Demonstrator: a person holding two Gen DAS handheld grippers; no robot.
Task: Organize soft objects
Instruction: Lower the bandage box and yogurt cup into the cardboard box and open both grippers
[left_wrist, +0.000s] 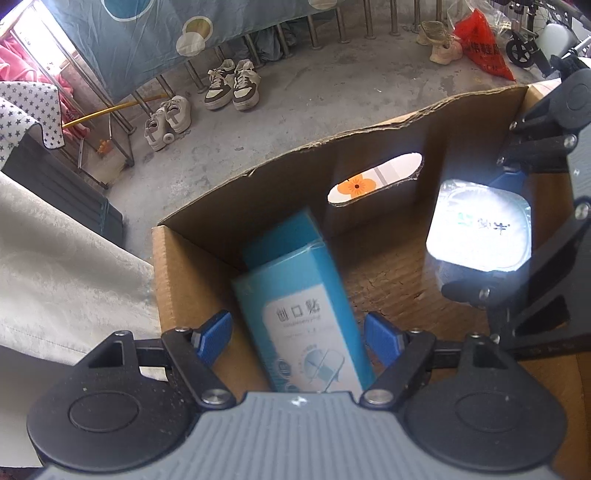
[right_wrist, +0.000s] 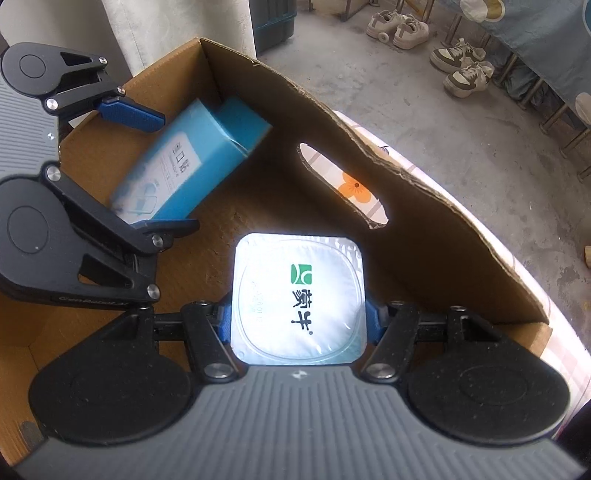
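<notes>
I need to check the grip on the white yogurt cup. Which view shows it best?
The right wrist view: the yogurt cup fills its centre, foil lid and logo readable, with the right hand-held gripper pads against both sides. The left wrist view shows the cup only at the edge, glare-washed.

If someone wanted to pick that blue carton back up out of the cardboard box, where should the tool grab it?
Probably across its two long narrow sides, near the middle, coming down from above. The blue carton lies tilted in the cardboard box, its far end against the wall, so its ends are awkward to reach. The left tool already straddles those sides, pads apart from them.
</notes>
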